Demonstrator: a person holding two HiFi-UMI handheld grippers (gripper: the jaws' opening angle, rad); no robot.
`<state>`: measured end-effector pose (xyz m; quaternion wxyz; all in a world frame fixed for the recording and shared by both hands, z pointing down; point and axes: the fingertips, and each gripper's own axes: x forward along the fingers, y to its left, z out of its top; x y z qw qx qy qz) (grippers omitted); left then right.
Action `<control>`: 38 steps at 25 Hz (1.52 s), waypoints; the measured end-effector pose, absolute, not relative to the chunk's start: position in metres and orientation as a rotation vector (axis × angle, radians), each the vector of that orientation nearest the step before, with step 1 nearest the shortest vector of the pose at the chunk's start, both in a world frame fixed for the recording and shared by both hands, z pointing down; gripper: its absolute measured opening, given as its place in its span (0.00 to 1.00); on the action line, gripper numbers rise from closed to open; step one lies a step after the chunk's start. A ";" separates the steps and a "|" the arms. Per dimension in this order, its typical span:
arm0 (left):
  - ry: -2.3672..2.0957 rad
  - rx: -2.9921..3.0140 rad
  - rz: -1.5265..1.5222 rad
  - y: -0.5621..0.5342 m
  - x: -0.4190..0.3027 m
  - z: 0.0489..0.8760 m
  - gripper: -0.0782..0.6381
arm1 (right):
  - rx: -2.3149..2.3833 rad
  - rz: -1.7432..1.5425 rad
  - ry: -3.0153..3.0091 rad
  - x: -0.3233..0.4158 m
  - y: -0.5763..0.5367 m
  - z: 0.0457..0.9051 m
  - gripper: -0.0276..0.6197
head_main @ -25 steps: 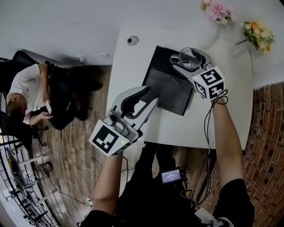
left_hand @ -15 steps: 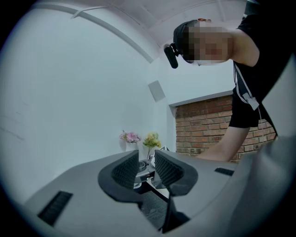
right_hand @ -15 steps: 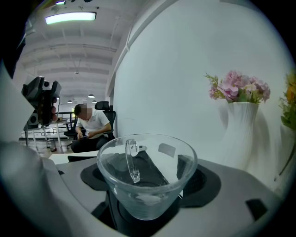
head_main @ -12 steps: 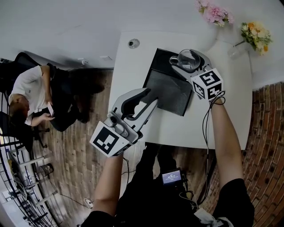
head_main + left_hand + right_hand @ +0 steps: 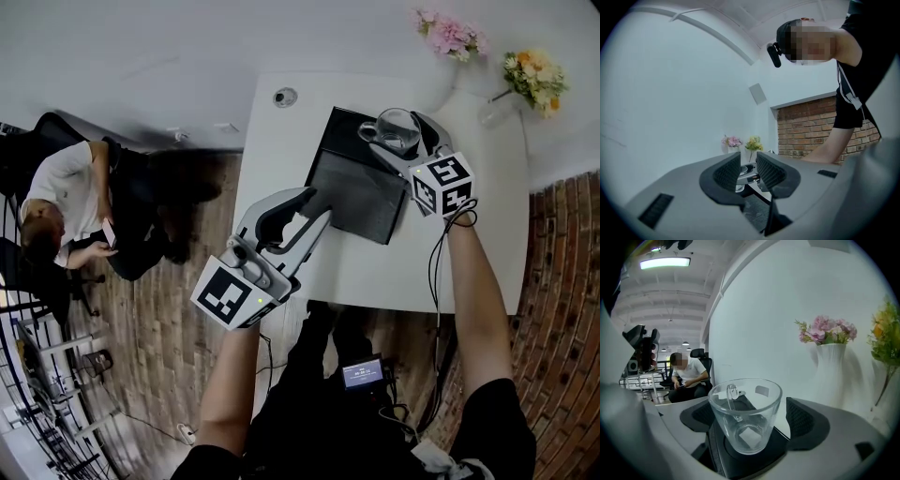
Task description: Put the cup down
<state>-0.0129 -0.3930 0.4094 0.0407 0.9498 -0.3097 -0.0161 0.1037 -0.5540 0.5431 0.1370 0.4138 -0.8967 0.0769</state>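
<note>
Opening the right gripper [image 5: 752, 420] wide just now, pads [image 5: 802, 420] standing clear on either side of the glass cup [image 5: 746, 401], sitting upright between its jaws on the black mat [image 5: 352, 187] atop the white surface [image 5: 281, 141]. Holding the left gripper [image 5: 748, 172] well apart from it, jaws parted, clasping nothing.

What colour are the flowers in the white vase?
Pink flowers in the white vase; clearest in the right gripper view.

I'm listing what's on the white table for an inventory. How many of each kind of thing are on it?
Glass cup: 1
Black tray: 1
Vases of flowers: 2
Small round object: 1
Total: 5
</note>
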 end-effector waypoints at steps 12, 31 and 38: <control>-0.887 2.940 -0.053 -0.376 -0.010 0.398 0.25 | 1.439 0.379 -2.614 0.149 -0.505 0.514 0.73; -0.824 2.945 -0.028 -0.321 -0.024 0.390 0.25 | 1.462 0.489 -2.788 0.109 -0.385 0.424 0.52; -0.778 2.947 -0.041 -0.298 -0.023 0.390 0.25 | 1.403 0.418 -2.818 0.079 -0.340 0.401 0.34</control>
